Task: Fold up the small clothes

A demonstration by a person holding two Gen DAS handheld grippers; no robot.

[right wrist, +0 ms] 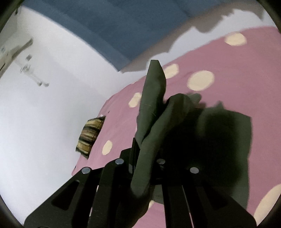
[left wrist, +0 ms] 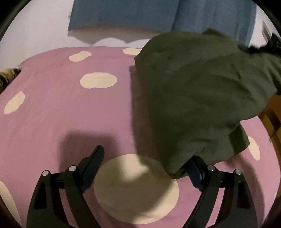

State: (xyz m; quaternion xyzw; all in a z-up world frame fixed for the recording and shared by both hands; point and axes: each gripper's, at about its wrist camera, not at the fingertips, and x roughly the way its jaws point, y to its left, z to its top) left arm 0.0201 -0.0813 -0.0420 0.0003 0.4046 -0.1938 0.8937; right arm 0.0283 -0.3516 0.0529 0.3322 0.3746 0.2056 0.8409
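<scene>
An olive green garment point(left wrist: 193, 87) hangs in the air over the right side of a pink bed cover with cream dots point(left wrist: 52, 114). Its lower edge drapes over the right finger of my left gripper point(left wrist: 144, 156), which stands wide open above a large cream dot, with no pad pressing on cloth. In the right wrist view my right gripper point(right wrist: 145, 145) is shut on the green garment point(right wrist: 154, 91). A fold of it stands up between the fingers, and the rest trails down to the right onto the bed cover point(right wrist: 219, 57).
A striped brown and yellow cushion point(right wrist: 89, 135) lies at the bed's far edge, by a white wall point(right wrist: 43, 114). Blue fabric point(left wrist: 123, 14) hangs behind the bed. Something wooden and brown point(left wrist: 270, 114) shows beyond the bed's right edge.
</scene>
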